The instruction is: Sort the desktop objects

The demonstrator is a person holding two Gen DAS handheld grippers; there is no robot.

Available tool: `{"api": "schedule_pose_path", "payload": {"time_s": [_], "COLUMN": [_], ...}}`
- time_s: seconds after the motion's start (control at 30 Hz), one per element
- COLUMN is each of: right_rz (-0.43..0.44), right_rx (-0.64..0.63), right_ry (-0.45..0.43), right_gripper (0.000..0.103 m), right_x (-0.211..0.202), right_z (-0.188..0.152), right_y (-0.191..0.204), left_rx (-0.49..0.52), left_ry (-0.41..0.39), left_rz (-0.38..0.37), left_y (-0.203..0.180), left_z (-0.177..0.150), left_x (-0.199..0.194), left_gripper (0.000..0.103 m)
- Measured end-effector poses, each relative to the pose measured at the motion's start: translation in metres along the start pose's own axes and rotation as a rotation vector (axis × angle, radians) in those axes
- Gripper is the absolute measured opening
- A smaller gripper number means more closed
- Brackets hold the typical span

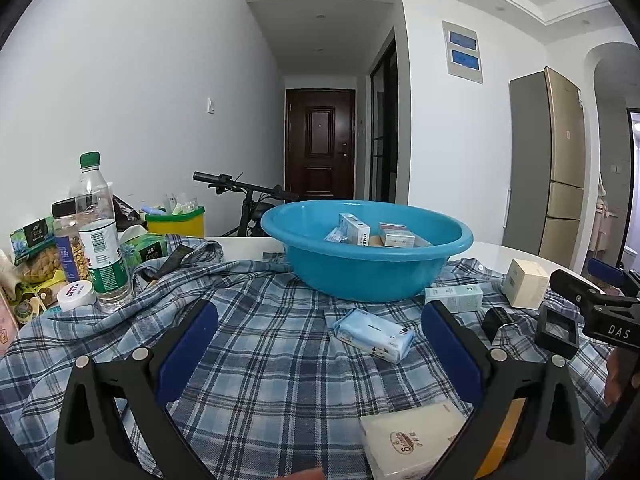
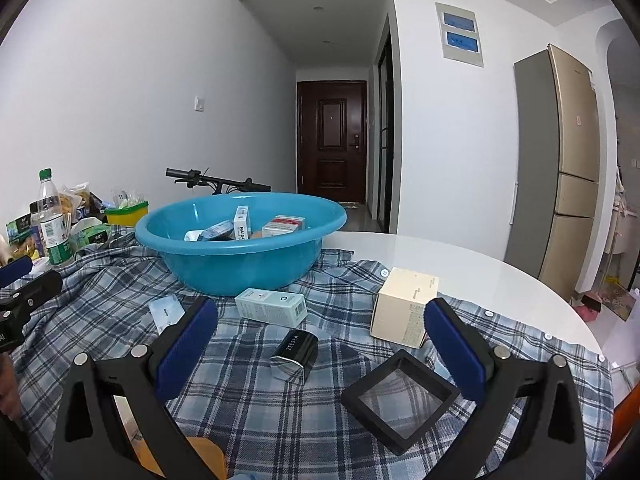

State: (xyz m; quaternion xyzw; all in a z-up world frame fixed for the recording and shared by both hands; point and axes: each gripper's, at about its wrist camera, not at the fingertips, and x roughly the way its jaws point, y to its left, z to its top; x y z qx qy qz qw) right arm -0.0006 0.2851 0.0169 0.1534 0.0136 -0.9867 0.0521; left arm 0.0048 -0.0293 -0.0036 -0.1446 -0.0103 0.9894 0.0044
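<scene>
small boxes and packets are lying loose on the blue plaid shirt point(image 2: 280, 420) covering the white table point(image 2: 460, 256) — a few are already sitting in the round blue plastic basin point(image 2: 240, 256). the right claw point(image 2: 320, 340) is gaping wide and empty around the dark glossy case point(image 2: 294, 354); the left claw point(image 1: 320, 340) is equally open, holding nothing, nearing the pale blue tissue packet point(image 1: 374, 334). centring each item before squeezing is probably wisest.

A home, likely a flat's dining area. Beyond the open jaws stand a tall fridge point(image 2: 560, 168), a dark front door point(image 2: 332, 142) down a hallway, and a bicycle point(image 1: 244, 196).
</scene>
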Motion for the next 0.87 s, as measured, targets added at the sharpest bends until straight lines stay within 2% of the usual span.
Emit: {"api": "schedule_pose_path", "payload": {"time_s": [0.87], "right_rz": [0.001], "right_rx": [0.001], "right_ry": [0.000], "right_gripper": [0.103], "right_x": [0.0003], "right_z": [0.0003], "right_y": [-0.0007], "left_rx": [-0.003], "left_ry": [-0.001], "left_rz": [0.010], "left_y": [-0.0002], "left_z": [-0.0002], "left_x": [-0.0002], "left_gripper": [0.103]}}
